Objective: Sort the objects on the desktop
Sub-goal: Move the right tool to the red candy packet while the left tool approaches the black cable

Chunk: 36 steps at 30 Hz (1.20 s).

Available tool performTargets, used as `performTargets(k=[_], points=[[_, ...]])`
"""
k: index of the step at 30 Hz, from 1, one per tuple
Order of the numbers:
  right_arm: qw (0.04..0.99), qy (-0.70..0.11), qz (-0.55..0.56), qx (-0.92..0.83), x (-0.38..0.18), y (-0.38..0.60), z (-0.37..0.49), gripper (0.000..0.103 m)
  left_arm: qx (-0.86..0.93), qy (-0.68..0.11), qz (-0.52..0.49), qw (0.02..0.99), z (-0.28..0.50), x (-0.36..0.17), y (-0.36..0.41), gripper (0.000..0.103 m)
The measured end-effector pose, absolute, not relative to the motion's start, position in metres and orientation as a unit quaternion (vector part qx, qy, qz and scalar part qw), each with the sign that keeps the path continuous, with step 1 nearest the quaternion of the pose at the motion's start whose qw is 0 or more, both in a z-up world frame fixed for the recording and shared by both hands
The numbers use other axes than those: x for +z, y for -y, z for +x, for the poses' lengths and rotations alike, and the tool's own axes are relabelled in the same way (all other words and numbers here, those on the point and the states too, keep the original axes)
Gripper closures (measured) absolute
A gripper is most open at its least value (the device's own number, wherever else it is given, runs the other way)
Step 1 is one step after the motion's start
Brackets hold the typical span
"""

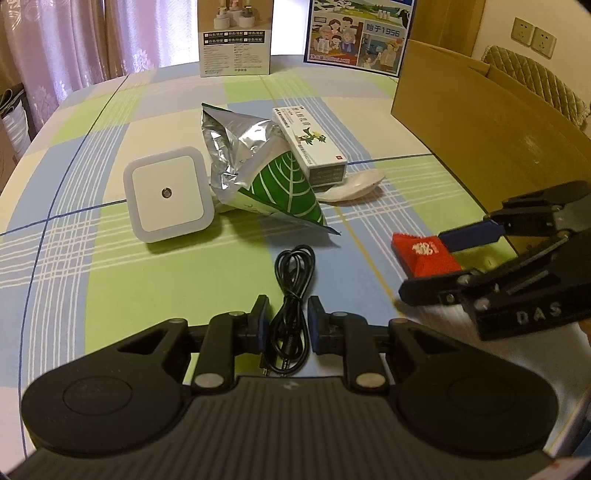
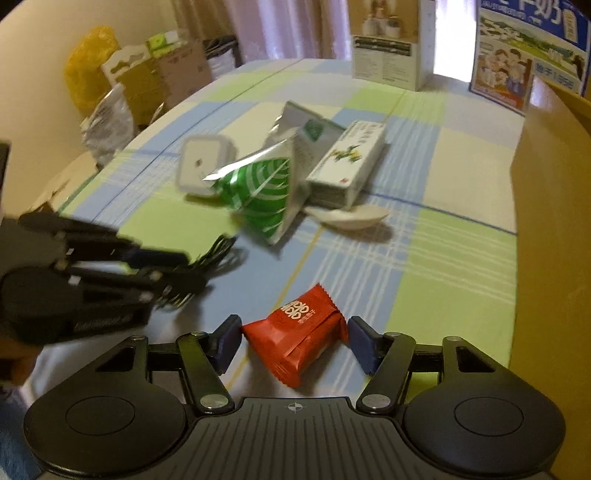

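Note:
A coiled black cable (image 1: 291,295) lies on the checked tablecloth between the open fingers of my left gripper (image 1: 287,323); it also shows in the right wrist view (image 2: 212,254). A red snack packet (image 2: 301,338) lies between the open fingers of my right gripper (image 2: 293,341), which stand at its two sides; the packet also shows in the left wrist view (image 1: 424,256) with the right gripper (image 1: 432,262) around it. Further back lie a white square night light (image 1: 168,194), a green and silver foil bag (image 1: 258,173), a white medicine box (image 1: 314,144) and a white spoon (image 1: 354,186).
A large open cardboard box (image 1: 491,122) stands at the right edge of the table. A night-light carton (image 1: 236,37) and a blue milk carton (image 1: 358,33) stand at the back. Bags and boxes (image 2: 122,85) sit beyond the table's left side.

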State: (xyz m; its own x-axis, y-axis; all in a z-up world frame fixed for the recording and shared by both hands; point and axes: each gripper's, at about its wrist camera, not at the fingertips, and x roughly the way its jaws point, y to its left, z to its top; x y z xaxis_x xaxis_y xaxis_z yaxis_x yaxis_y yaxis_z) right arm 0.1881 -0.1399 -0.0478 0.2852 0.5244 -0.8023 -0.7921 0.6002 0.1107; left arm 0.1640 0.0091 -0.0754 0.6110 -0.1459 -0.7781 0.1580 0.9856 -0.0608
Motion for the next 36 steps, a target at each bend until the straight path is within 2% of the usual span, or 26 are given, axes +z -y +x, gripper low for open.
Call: performTargets(k=[4,6,9,11,15,18,31,36], points=[[0.791,-0.409,-0.2,0.409,-0.051,0.134,0.178,0.041,-0.086,-0.432,0.006,0.898,0.163,-0.076,-0.01,0.084],[0.799,-0.416,-0.207,0.383,-0.054,0.136,0.177,0.026,-0.086,-0.433,0.01,0.897,0.162,-0.077,-0.009,0.079],[0.802,-0.438,-0.17,0.369,-0.054,0.143,0.181,0.023,-0.086,-0.432,0.013,0.898,0.162,-0.078,-0.009,0.076],[0.803,-0.446,-0.156,0.362,-0.055,0.144,0.184,0.023,-0.084,-0.431,0.007,0.898,0.163,-0.078,-0.011,0.072],[0.803,-0.452,-0.159,0.353,-0.058,0.146,0.187,0.023,-0.08,-0.431,-0.006,0.899,0.163,-0.078,-0.016,0.071],[0.799,-0.436,-0.164,0.38,-0.057,0.144,0.185,0.028,-0.077,-0.43,-0.009,0.899,0.163,-0.077,-0.018,0.071],[0.795,-0.453,-0.157,0.371,-0.057,0.142,0.171,0.028,-0.067,-0.427,-0.018,0.902,0.16,-0.076,-0.023,0.067],[0.811,-0.414,-0.223,0.35,-0.058,0.139,0.169,0.028,-0.066,-0.427,-0.019,0.902,0.16,-0.076,-0.023,0.065]])
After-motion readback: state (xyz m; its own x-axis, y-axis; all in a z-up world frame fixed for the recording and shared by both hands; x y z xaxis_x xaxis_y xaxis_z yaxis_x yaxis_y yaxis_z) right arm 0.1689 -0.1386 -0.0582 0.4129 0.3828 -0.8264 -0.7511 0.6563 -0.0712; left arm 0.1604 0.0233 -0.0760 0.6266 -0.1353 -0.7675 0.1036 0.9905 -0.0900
